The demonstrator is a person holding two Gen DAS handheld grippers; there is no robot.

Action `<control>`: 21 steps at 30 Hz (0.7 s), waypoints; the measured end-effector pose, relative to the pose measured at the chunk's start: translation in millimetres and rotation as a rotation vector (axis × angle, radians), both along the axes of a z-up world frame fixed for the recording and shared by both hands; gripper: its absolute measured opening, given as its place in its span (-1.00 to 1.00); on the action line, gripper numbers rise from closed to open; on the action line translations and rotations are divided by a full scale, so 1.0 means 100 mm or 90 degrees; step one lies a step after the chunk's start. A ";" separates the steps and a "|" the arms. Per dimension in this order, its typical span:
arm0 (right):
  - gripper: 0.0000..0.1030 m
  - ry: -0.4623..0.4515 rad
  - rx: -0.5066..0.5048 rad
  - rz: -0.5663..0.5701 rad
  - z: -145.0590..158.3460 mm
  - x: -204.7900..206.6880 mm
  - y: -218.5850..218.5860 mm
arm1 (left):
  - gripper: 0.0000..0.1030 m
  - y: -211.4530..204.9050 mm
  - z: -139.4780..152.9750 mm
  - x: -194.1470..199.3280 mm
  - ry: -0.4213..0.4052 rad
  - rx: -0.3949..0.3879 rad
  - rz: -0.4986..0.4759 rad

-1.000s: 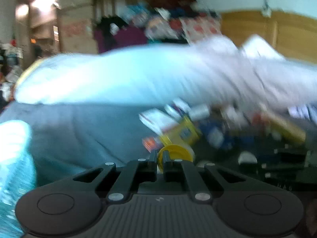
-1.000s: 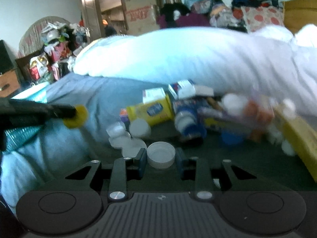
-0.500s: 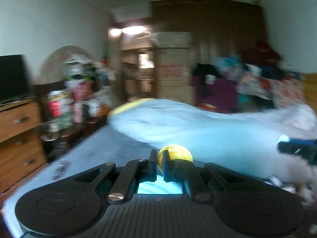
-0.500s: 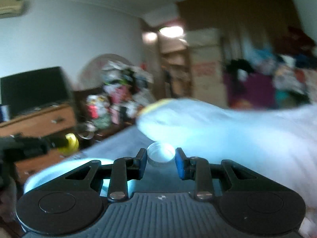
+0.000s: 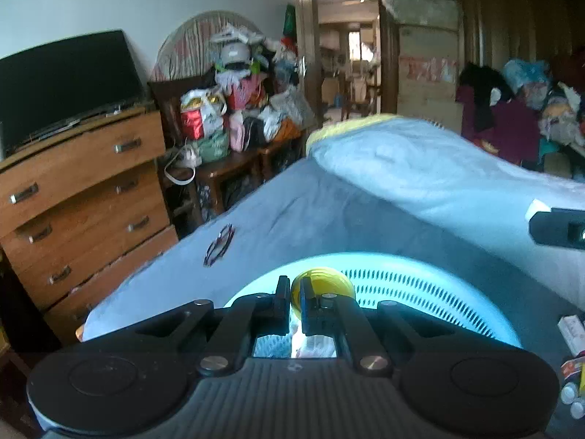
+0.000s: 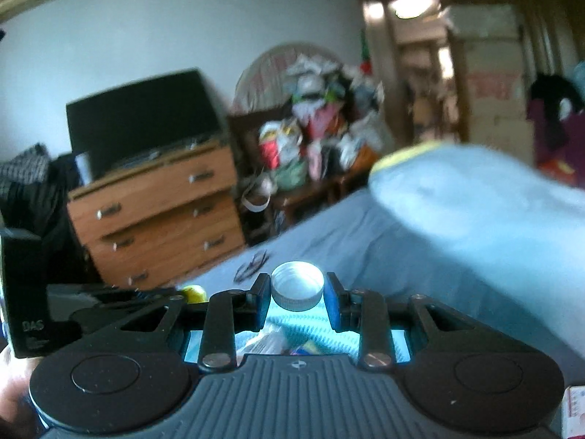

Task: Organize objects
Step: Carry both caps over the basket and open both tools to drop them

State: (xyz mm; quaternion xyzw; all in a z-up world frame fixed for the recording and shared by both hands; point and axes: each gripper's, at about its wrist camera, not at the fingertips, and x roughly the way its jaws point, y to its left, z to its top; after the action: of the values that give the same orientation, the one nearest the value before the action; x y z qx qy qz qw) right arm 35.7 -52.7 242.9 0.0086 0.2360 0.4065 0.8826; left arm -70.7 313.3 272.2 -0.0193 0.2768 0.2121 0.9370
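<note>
My left gripper [image 5: 295, 301] is shut on a yellow cap [image 5: 323, 283] and holds it over a light blue slotted basket [image 5: 420, 289] on the bed. My right gripper [image 6: 297, 296] is shut on a white screw cap [image 6: 298, 287], open side up, above the same basket [image 6: 329, 340], which holds several small packets. The right gripper's tip shows at the right edge of the left wrist view [image 5: 555, 228]. The left gripper with the yellow cap [image 6: 193, 292] shows low left in the right wrist view.
The bed has a blue sheet [image 5: 292, 219] and a pale duvet [image 5: 420, 168]. A wooden dresser [image 5: 80, 197] with a dark TV [image 5: 65, 80] stands to the left. Piled bags [image 5: 241, 109] sit beyond. Small boxes and bottles [image 5: 572, 358] lie at the right edge.
Both grippers swung left, away from the pile of bottles and boxes, carrying their caps. They now hover over the light blue basket.
</note>
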 end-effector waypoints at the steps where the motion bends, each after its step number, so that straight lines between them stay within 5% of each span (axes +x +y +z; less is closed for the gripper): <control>1: -0.37 0.006 -0.007 0.004 -0.02 -0.01 0.07 | -0.90 0.03 -0.02 0.00 0.005 -0.004 0.001; 21: -0.37 0.035 -0.039 0.013 -0.22 -0.11 0.28 | -0.90 0.12 -0.38 0.18 0.023 -0.027 -0.008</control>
State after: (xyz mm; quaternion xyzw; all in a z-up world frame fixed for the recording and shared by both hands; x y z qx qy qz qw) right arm 24.3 -24.5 220.7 -0.0094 0.2723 0.4078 0.8715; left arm -53.1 325.8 233.9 -0.0338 0.2979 0.2009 0.9326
